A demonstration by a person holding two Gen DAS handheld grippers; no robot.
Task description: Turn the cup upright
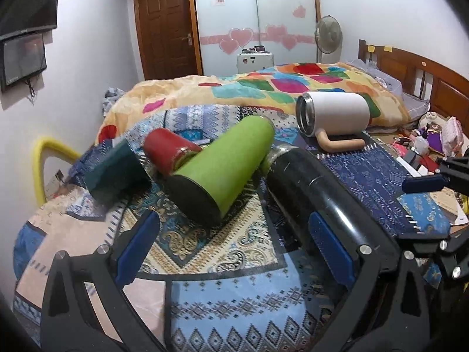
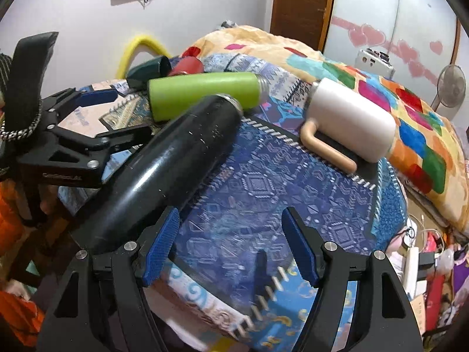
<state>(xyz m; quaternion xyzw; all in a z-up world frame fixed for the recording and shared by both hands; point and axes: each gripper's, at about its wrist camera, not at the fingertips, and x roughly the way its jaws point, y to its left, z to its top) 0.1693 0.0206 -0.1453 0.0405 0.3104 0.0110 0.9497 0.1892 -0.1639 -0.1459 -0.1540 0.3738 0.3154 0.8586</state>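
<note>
Several cups lie on their sides on a patterned cloth. A black flask (image 1: 310,187) lies just right of my left gripper (image 1: 234,246), which is open with its right pad beside the flask's base. The flask also shows in the right wrist view (image 2: 176,158), left of my open right gripper (image 2: 231,246). A green tumbler (image 1: 225,164) lies ahead of the left gripper and shows in the right wrist view (image 2: 202,91). A white mug with a tan handle (image 1: 334,114) lies further right (image 2: 348,120). A red cup (image 1: 167,149) and a dark teal cup (image 1: 117,173) lie at the left.
The cloth-covered table (image 1: 222,293) stands by a bed with a colourful quilt (image 1: 263,85). A white wall (image 1: 88,88) is at the left. Clutter lies on the floor at the right (image 2: 433,264). The left gripper's body (image 2: 67,143) shows left in the right wrist view.
</note>
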